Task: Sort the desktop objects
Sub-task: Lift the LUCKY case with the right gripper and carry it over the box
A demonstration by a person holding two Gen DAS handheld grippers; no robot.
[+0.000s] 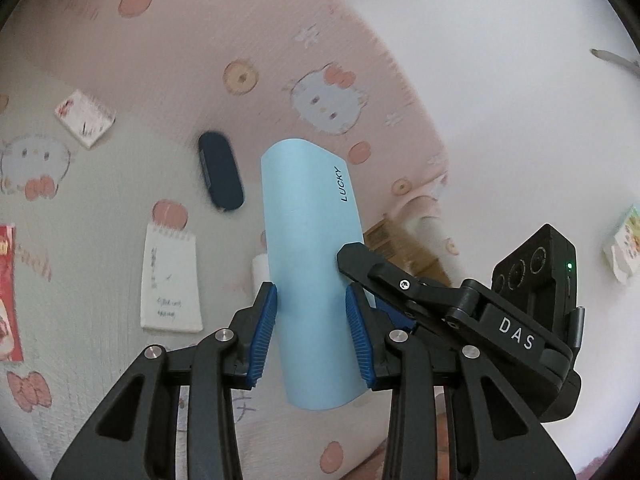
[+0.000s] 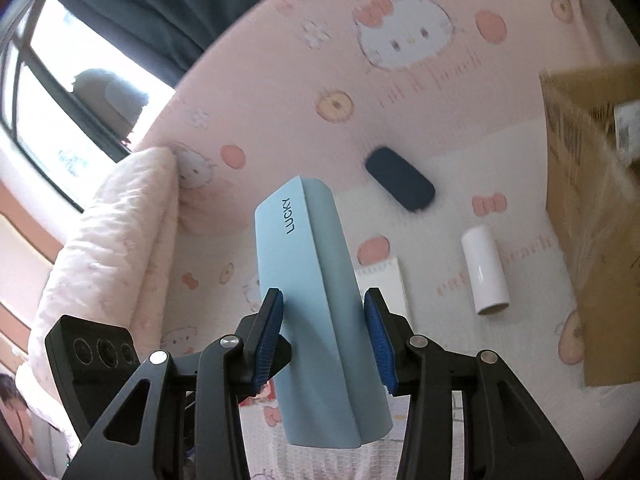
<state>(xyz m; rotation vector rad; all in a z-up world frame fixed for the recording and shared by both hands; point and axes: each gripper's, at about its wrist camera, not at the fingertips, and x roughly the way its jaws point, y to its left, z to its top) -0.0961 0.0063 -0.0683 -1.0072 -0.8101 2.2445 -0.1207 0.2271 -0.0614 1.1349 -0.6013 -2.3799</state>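
Observation:
A light blue case marked LUCKY [image 1: 312,264] is held in the air above the bed between both grippers. My left gripper [image 1: 311,332] is shut on its lower part. My right gripper [image 2: 326,336] is shut on the same case [image 2: 316,300], and its black body shows in the left wrist view [image 1: 460,304]. The left gripper's body shows in the right wrist view [image 2: 92,356]. A dark blue case [image 1: 221,171] lies on the bedsheet below, also in the right wrist view [image 2: 399,179].
A spiral notepad [image 1: 170,280] and a small notepad [image 1: 85,119] lie on the sheet. A white tube [image 2: 484,270] lies near a cardboard box [image 2: 592,216]. A red booklet [image 1: 8,292] is at the left edge. A pillow [image 2: 108,248] is at left.

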